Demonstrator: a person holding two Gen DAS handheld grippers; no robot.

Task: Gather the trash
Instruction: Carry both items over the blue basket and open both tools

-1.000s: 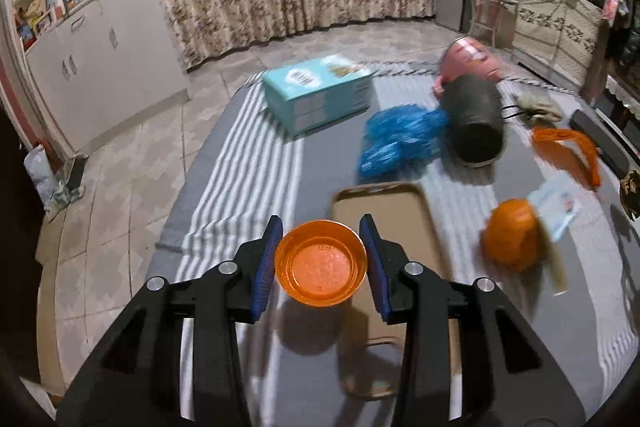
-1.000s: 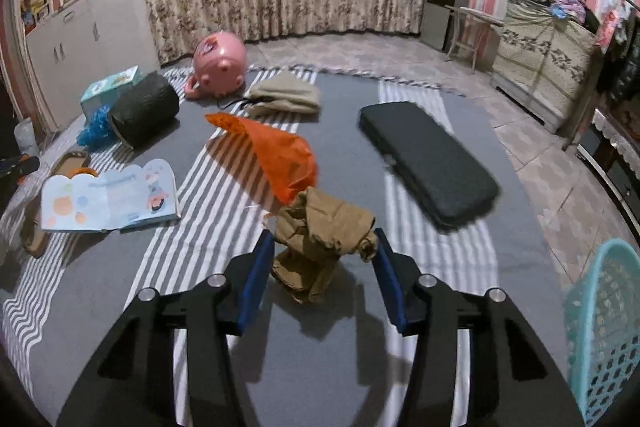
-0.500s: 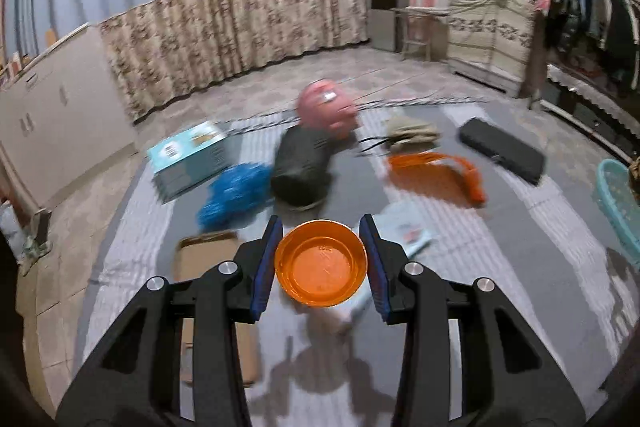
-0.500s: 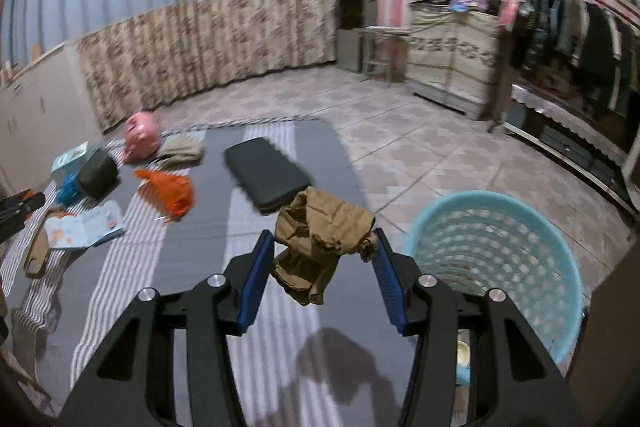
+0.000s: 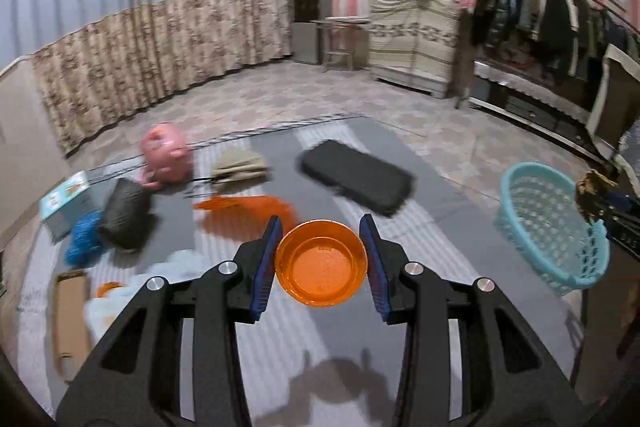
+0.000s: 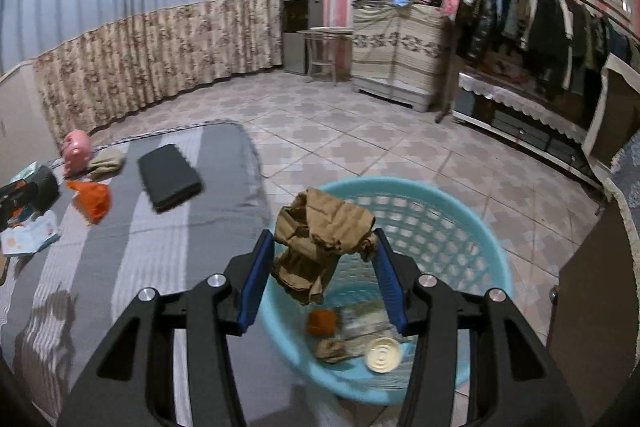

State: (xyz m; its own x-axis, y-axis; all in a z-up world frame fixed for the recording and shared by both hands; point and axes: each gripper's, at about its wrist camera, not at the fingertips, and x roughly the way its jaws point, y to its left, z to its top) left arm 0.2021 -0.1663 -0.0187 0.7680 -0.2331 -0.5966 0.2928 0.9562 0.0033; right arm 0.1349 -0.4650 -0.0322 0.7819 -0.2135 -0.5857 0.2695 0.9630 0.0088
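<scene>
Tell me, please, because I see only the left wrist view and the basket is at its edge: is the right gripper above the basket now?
Observer: Yes. The right gripper holds the crumpled brown wad directly over the blue basket.
Operator: Is the basket empty inside?
Observer: No. A small orange lump lies on its bottom.
Operator: Anything else in there?
Observer: A round white lid lies near the lump, beside some blurred paper.

Dim indoor light from overhead; gripper shadows fall on the striped mat (image 5: 328, 367). Motion blur smears both views; fisheye bends edges, corners vignetted black.
</scene>
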